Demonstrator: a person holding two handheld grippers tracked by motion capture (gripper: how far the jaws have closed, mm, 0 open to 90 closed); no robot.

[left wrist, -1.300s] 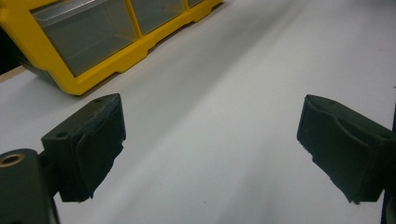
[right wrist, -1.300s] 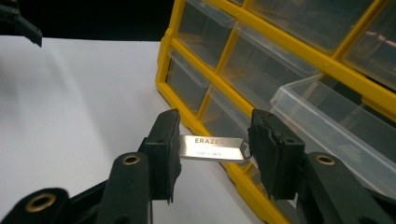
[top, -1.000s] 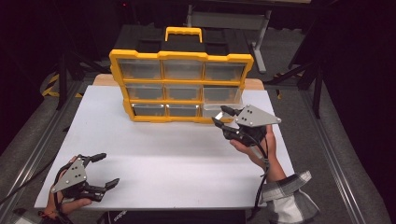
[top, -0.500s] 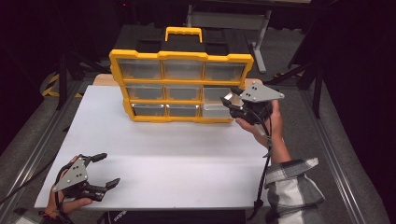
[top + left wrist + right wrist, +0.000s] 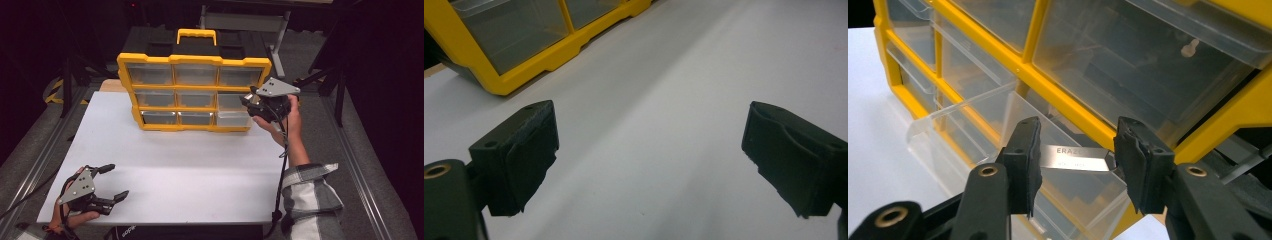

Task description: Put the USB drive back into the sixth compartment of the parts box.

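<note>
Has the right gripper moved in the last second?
Yes. The right gripper went up and away from the person, reaching the organizer's right side over its pulled-out drawer.

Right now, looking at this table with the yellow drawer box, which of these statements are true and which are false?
1. The right gripper holds a flat metal blade between its jaws. True.
2. The left gripper is shut. False: its jaws stand wide apart over the white table.
3. The bottom right drawer of the yellow organizer is pulled out. True.
4. The left gripper touches the organizer. False: it rests apart, near the table's front edge.
</note>
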